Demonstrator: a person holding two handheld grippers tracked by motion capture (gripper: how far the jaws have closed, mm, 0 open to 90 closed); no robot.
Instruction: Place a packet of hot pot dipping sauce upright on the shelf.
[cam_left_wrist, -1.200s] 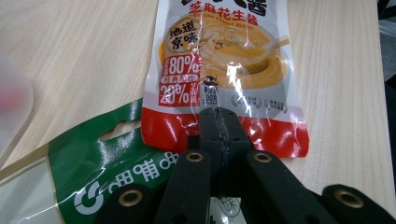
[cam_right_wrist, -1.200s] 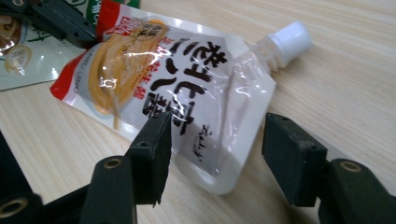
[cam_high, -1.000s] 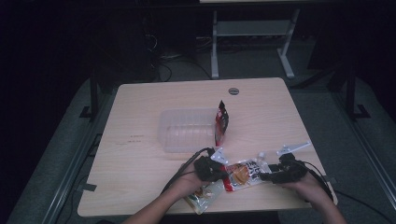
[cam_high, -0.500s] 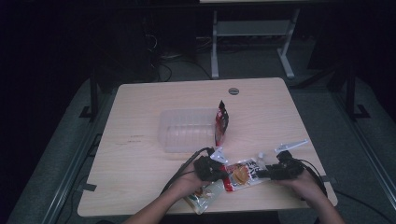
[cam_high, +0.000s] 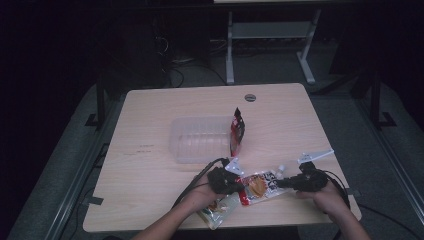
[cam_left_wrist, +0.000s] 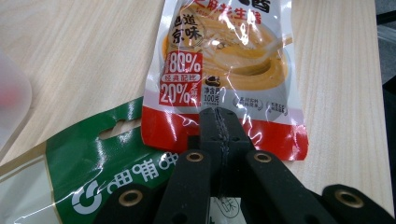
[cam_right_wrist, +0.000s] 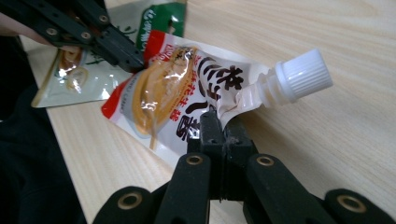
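A red and white sauce pouch (cam_high: 257, 186) with a white screw cap (cam_right_wrist: 301, 74) lies near the table's front edge, stretched between both grippers. My left gripper (cam_left_wrist: 219, 116) is shut on the pouch's red bottom seam (cam_left_wrist: 177, 130). My right gripper (cam_right_wrist: 212, 123) has just been closing and is now shut on the pouch (cam_right_wrist: 173, 93) close below the spout. In the high view the left gripper (cam_high: 239, 185) holds the pouch's left end and the right gripper (cam_high: 281, 183) its right end.
A green and clear packet (cam_high: 220, 209) lies under the left hand at the table's front edge. A clear plastic container (cam_high: 197, 140) sits mid-table with a red snack bag (cam_high: 237, 131) upright at its right side. A grommet hole (cam_high: 250, 97) marks the far side.
The right gripper's jaws have closed onto the spout end of the pouch. Both hands have stayed where they were.
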